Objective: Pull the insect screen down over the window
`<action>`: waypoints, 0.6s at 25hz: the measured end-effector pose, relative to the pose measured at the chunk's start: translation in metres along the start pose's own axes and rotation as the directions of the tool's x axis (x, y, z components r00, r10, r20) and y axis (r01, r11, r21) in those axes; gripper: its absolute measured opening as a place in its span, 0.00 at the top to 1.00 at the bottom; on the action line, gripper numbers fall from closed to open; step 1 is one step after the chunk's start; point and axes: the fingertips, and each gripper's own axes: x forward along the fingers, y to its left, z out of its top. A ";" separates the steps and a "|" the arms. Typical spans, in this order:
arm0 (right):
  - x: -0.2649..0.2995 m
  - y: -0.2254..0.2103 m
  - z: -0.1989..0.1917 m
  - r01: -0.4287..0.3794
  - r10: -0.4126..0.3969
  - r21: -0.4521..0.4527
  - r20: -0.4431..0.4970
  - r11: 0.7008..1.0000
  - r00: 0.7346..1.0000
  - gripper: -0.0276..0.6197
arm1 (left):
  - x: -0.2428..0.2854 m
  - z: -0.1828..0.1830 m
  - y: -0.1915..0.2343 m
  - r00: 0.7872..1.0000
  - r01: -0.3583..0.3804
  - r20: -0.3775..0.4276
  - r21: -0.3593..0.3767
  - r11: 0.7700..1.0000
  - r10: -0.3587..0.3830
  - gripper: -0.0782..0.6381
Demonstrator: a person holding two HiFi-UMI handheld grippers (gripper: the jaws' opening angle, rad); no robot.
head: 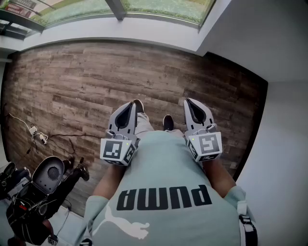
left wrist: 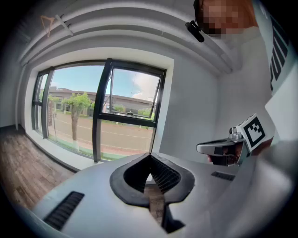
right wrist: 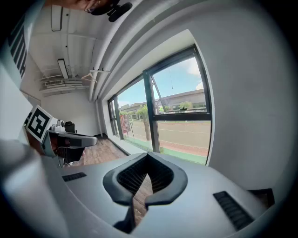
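The dark-framed window (left wrist: 111,111) fills the wall ahead of both grippers, and in the head view it runs along the top edge (head: 120,9). The right gripper view shows it too (right wrist: 181,116). No insect screen shows over the glass, through which a road and trees are visible. My left gripper (head: 135,102) and right gripper (head: 188,101) are held side by side at chest height, well back from the window, pointing toward it. The left gripper's (left wrist: 150,154) jaws are shut with nothing between them. The right gripper's (right wrist: 148,153) jaws are likewise shut and empty.
A wooden floor (head: 96,81) lies between me and the window sill. A black chair with gear (head: 43,182) stands at my lower left, and a cable with a plug (head: 36,134) lies on the floor beside it. A white wall (head: 284,125) closes in on the right.
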 end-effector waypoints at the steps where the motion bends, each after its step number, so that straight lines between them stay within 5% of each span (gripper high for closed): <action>1: 0.002 -0.002 0.000 0.003 -0.003 -0.002 0.008 1.000 1.000 0.95 | 0.002 0.001 0.005 1.000 -0.009 0.008 0.006 1.000 0.009 0.88; 15: 0.031 0.004 -0.010 0.006 -0.006 -0.006 -0.006 1.000 1.000 0.95 | 0.000 0.001 0.064 0.994 -0.103 0.041 -0.001 0.995 0.103 0.88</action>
